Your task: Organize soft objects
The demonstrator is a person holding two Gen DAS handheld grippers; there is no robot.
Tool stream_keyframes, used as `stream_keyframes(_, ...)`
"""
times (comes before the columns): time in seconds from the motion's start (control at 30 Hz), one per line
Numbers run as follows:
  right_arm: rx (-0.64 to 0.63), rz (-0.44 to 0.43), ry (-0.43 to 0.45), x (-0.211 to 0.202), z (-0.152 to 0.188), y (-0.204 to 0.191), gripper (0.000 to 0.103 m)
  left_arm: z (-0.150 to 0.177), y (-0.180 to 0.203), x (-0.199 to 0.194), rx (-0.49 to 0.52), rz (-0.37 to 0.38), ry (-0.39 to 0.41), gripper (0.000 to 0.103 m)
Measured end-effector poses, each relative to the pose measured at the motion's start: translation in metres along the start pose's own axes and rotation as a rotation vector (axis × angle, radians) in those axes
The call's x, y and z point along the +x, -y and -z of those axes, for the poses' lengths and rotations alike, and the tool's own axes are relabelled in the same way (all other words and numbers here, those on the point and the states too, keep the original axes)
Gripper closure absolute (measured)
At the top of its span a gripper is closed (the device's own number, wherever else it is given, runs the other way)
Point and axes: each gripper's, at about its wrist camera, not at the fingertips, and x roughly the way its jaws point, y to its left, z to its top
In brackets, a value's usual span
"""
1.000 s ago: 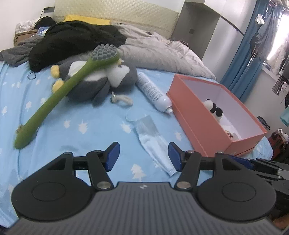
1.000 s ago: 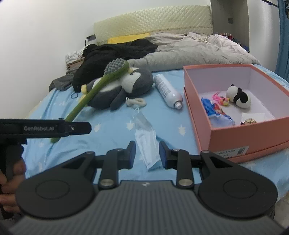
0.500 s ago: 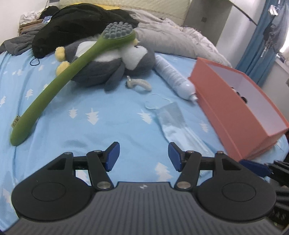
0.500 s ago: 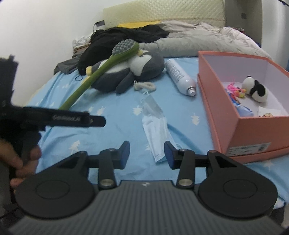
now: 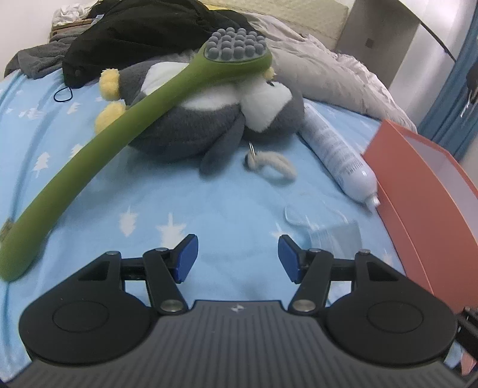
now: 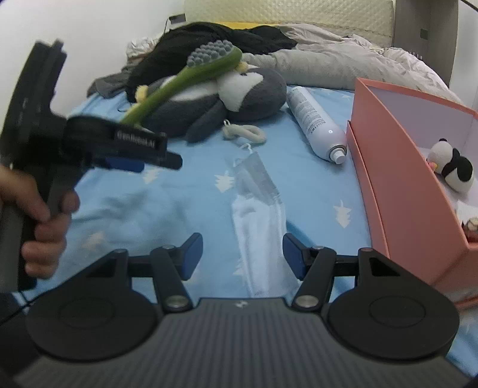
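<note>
Left gripper [image 6: 140, 155] blurred (face mask [image 6: 260, 191] too).

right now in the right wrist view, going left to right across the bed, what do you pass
left gripper → green massage brush → grey penguin plush → white spray can → pink box → small panda toy inside it

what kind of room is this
Most likely a bedroom: the objects lie on a bed with a blue tree-print sheet, a rumpled grey duvet behind, and a padded headboard against the wall.
</note>
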Motion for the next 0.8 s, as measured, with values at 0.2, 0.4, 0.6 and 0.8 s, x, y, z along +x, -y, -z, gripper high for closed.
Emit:
stream_keyframes(0.2,-0.057,0.047,0.001,0.028,-0.008,-0.001,0.041,-0.025,0.001,0.033,-0.037,0.028,0.014,0.038)
stream_keyframes(0.4,-0.105,0.064,-0.025,0.057,-0.011,-0.002,0.042,-0.050,0.013,0.069,-0.085,0.097,0.025,0.038)
stream_keyframes(0.6,-0.099,0.049,-0.050,0.073,-0.008,0.003,0.051,-0.067,0.026,0.101,-0.121,0.160,0.010,0.040)
stream_keyframes(0.8,-0.102,0.024,-0.055,0.077,-0.010,0.001,0.077,-0.070,0.029,0.134,-0.163,0.162,-0.031,0.054)
